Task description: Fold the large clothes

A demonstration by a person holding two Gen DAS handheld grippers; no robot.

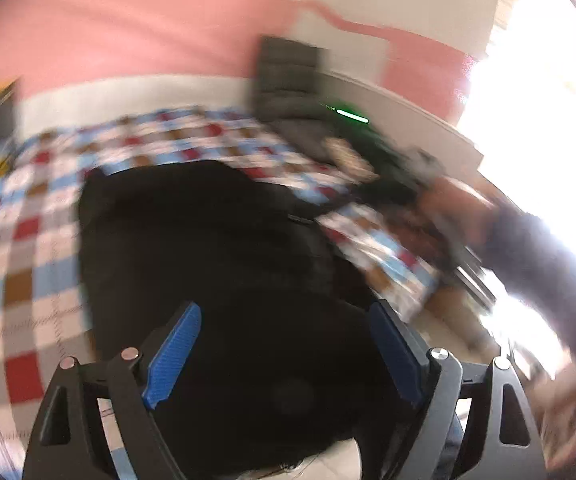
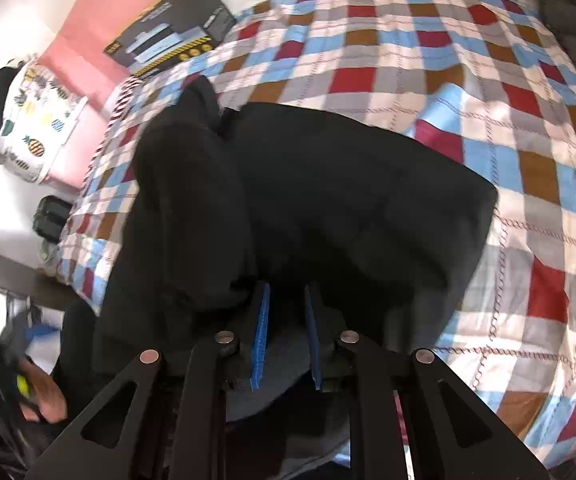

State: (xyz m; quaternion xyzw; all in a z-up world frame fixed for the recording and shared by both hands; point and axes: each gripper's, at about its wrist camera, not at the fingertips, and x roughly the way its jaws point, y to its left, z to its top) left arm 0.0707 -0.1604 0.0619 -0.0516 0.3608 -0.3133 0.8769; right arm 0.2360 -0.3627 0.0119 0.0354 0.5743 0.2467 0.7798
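My black garment (image 2: pixel 328 200) lies on the checked bedspread (image 2: pixel 488 80) toward its near edge, long axis running across in front of me, with a bunched sleeve or hood heaped at the end nearest the pillow (image 2: pixel 31 120). My right gripper (image 2: pixel 285 300) is nearly closed over the near hem, though I cannot tell if cloth is truly pinched, while my left gripper (image 1: pixel 283 312) hangs wide apart above the dark cloth, holding nothing. Only the right view shows the heap; the left is blurred.

Checked bedspread (image 2: pixel 428 52) (bed), black garment (image 2: pixel 328 184) spread on top.
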